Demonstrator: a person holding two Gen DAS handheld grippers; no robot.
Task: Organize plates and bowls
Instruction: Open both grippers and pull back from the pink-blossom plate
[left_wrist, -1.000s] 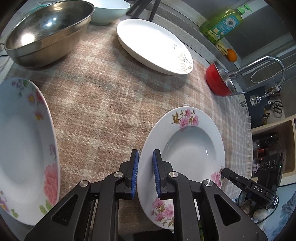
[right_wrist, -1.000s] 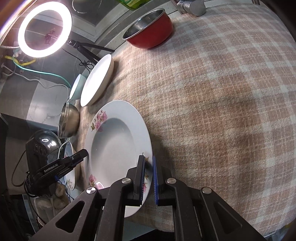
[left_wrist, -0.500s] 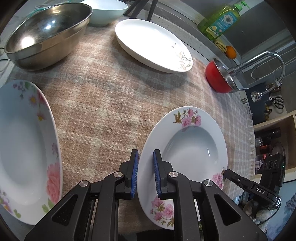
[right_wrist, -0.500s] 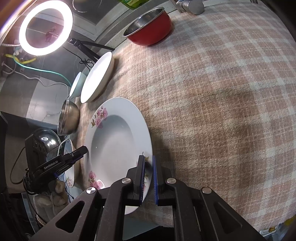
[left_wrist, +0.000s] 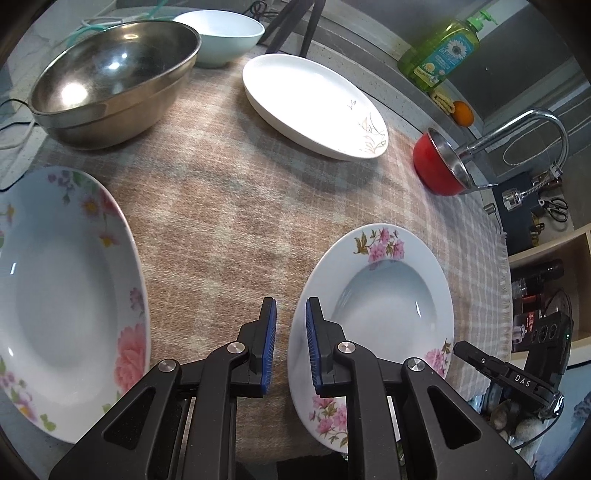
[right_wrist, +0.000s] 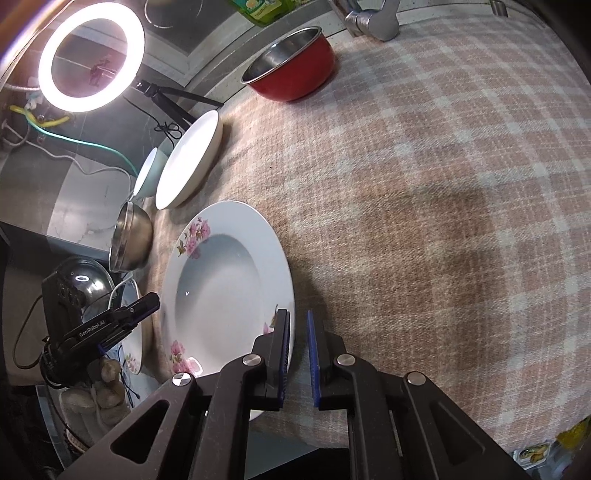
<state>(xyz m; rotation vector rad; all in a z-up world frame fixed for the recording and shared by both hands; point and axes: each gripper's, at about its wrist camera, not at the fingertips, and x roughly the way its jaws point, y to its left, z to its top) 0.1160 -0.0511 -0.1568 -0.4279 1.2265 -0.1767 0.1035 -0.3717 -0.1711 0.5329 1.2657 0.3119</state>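
A deep white plate with pink flowers (left_wrist: 384, 302) lies on the plaid cloth; it also shows in the right wrist view (right_wrist: 221, 291). My left gripper (left_wrist: 290, 312) hovers at its left rim, jaws slightly apart and empty. My right gripper (right_wrist: 297, 325) is at the plate's right rim, jaws now slightly apart; the rim (right_wrist: 290, 295) lies by the left pad. A larger floral plate (left_wrist: 62, 295) lies to the left. A plain white oval plate (left_wrist: 314, 103), a steel bowl (left_wrist: 110, 77), a pale bowl (left_wrist: 221, 35) and a red bowl (left_wrist: 436, 166) stand farther back.
A dish soap bottle (left_wrist: 439, 51), an orange (left_wrist: 463, 112) and a tap (left_wrist: 517, 125) are at the back right. A ring light (right_wrist: 90, 55) on a stand is behind the plates. The cloth's front edge (left_wrist: 258, 443) is just below my grippers.
My right gripper's jaws have parted from nearly shut on the plate rim to a small gap. The left gripper has barely moved.
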